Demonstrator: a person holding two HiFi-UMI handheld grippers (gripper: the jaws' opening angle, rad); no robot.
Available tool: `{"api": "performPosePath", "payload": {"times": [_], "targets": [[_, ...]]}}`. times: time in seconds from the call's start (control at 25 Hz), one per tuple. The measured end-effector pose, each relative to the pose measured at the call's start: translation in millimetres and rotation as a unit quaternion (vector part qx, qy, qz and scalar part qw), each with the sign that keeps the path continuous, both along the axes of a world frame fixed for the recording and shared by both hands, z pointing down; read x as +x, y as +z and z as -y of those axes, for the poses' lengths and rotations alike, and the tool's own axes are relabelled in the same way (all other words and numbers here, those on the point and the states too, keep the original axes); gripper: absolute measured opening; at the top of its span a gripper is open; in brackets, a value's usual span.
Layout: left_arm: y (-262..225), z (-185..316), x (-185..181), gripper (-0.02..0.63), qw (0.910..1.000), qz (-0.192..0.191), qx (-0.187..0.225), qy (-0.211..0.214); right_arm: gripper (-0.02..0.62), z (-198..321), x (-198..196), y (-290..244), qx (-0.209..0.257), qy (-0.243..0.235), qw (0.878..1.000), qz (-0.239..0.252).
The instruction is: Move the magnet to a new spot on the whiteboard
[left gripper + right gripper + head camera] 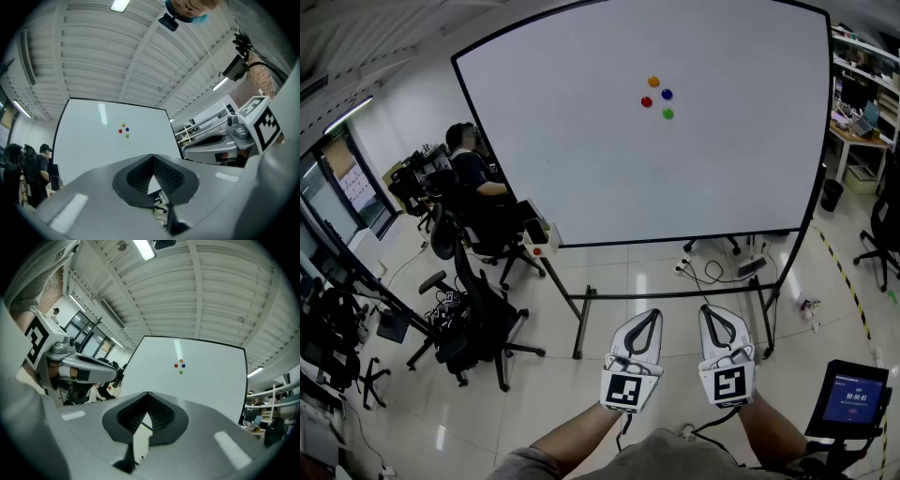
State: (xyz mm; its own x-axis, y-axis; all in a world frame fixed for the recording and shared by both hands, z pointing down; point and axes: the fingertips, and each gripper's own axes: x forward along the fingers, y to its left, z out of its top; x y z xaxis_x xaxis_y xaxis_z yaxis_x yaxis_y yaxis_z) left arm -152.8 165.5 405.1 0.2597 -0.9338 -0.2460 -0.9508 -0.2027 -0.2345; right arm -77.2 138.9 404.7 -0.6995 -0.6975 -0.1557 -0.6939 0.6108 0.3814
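**A:** So, head view first: where are the magnets?

**B:** Four small magnets (667,94) cluster in the upper right of the whiteboard (562,159). I can't tell which one is meant. The left gripper (648,314) and right gripper (711,311) sit low centre, well apart from the board.

**A:** Left gripper view?

**B:** Jaws together with nothing between them. The magnets show tiny at mid-frame.

**A:** Right gripper view?

**B:** Likewise closed and empty.

**A:** Handling?

**B:** Probably light, hard, smooth domes that slip easily. Pinch one across its sides and tilt it off rather than pulling straight out.
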Motion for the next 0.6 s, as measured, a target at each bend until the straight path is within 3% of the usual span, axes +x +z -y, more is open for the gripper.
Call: {"api": "performPosePath", "payload": {"times": [0.2, 0.4, 0.6], "targets": [[-2.4, 43.8, 7.2, -0.002, 0.9998, -0.007, 0.009, -0.013, 0.008, 47.5, 8.9, 1.0, -0.001, -0.004, 0.999, -0.031], [-4.5, 72.6, 10.2, -0.002, 0.9996, -0.011, 0.009, -0.022, 0.008, 77.2, 5.6, -3.6, 0.002, -0.022, 1.000, -0.008], [-5.8, 108.3, 4.2, -0.002, 0.9996, -0.012, 0.012, -0.023, 0.008, 110.6, -5.9, -6.0, 0.003, -0.024, 1.000, -0.015]]}}
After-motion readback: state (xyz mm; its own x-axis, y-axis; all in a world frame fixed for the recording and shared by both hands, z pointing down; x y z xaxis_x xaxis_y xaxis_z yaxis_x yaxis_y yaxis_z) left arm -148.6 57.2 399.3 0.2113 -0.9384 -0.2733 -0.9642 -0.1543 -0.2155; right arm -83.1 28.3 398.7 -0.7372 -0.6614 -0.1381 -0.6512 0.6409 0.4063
